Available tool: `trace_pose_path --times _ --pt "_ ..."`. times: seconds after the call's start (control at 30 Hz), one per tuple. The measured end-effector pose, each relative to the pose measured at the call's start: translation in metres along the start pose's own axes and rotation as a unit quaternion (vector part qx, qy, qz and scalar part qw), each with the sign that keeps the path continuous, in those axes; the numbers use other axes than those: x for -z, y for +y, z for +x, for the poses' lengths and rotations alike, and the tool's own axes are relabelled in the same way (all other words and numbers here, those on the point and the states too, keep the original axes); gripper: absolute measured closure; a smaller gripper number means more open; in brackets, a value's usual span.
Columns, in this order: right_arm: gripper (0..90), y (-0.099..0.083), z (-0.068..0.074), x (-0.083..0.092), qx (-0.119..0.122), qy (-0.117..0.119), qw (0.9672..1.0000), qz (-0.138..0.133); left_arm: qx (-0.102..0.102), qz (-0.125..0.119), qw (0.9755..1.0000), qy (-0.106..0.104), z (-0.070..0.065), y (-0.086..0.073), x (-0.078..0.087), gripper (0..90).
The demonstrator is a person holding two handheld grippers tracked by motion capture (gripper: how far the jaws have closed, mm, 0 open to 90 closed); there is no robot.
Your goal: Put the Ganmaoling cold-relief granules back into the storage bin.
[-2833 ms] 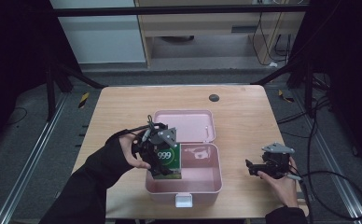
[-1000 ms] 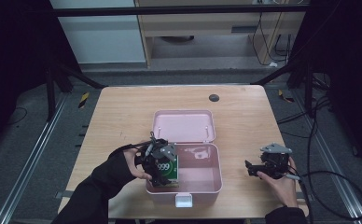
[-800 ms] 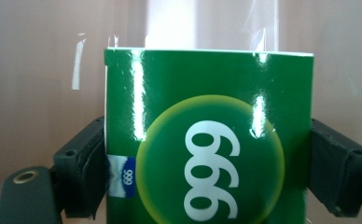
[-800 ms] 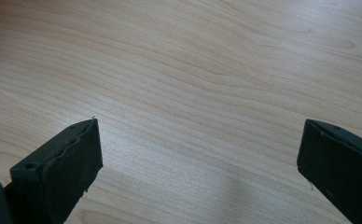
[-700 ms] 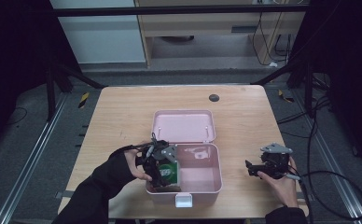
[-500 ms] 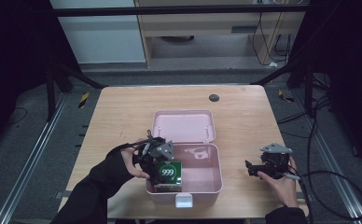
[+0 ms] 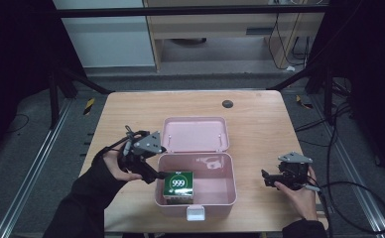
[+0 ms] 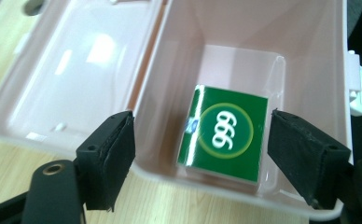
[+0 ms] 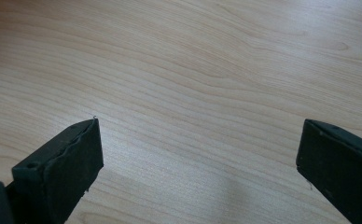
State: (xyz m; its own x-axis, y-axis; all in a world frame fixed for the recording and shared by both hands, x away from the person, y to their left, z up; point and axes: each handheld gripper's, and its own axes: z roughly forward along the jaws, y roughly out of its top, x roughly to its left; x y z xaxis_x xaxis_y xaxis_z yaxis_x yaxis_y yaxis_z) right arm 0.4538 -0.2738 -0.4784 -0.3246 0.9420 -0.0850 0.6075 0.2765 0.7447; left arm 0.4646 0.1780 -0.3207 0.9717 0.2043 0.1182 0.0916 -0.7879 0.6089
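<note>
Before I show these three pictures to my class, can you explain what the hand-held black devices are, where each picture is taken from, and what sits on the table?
A person holds a two-jaw gripping tool in each hand; there is no robot arm. The high view looks down on the light wooden table. The other two pictures come from cameras riding on each tool, looking along its black jaws.

On the table stands an open pale pink plastic box with its lid folded back. Inside lies a small green carton printed with 999.

The left tool is open, its jaws standing on either side of the carton without touching it. The right tool is open too, holding nothing, over bare wood to the right of the box.
</note>
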Motion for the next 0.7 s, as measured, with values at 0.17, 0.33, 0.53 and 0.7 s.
trace_pose_path --times 0.17,0.33,0.53,0.7 --pt "0.9 0.0 0.0 0.0 -0.004 0.0 1.0 -0.001 0.039 -0.028 0.9983 0.032 0.002 -0.022 0.02 27.1" --pt "0.9 0.0 0.0 0.001 -0.005 -0.002 1.0 -0.003 0.084 -0.04 0.9938 0.061 0.004 -0.046 0.026 29.7" --pt "0.9 -0.001 0.001 0.0 -0.005 -0.003 1.0 -0.003 0.151 -0.066 0.9811 0.102 0.008 -0.078 0.022 28.8" --pt "0.9 -0.001 0.001 0.001 -0.005 -0.003 1.0 -0.003 0.201 -0.083 0.9678 0.127 0.009 -0.106 0.009 27.9"
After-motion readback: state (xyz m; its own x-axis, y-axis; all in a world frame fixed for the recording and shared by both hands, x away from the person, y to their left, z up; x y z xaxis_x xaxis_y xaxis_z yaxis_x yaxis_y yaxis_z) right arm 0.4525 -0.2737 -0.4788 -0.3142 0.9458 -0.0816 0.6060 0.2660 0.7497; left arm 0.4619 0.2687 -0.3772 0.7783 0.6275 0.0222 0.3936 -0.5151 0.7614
